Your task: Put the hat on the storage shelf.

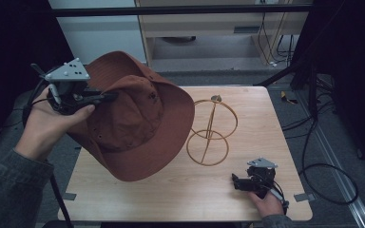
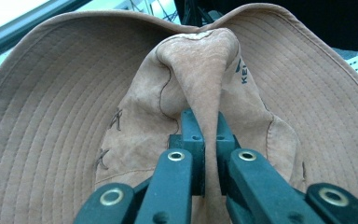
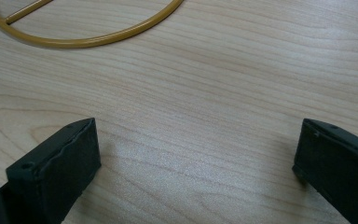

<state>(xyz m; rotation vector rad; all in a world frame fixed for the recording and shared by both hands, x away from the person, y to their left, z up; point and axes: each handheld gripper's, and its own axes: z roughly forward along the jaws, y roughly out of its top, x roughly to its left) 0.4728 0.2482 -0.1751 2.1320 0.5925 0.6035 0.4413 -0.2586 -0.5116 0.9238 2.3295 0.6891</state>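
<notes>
One hat (image 1: pixel 138 118) in left tongs (image 1: pixel 109 97); one wire stand (image 1: pixel 209 137).

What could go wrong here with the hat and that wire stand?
1. The left gripper pinches only a thin fold of the hat's crown, so the cloth may slip out and the hat drop.
2. The wide brim hangs close to the wire stand; swinging the hat across might knock the light stand over.
3. The right gripper rests open on the table, apart from the stand, so nothing steadies it.
</notes>
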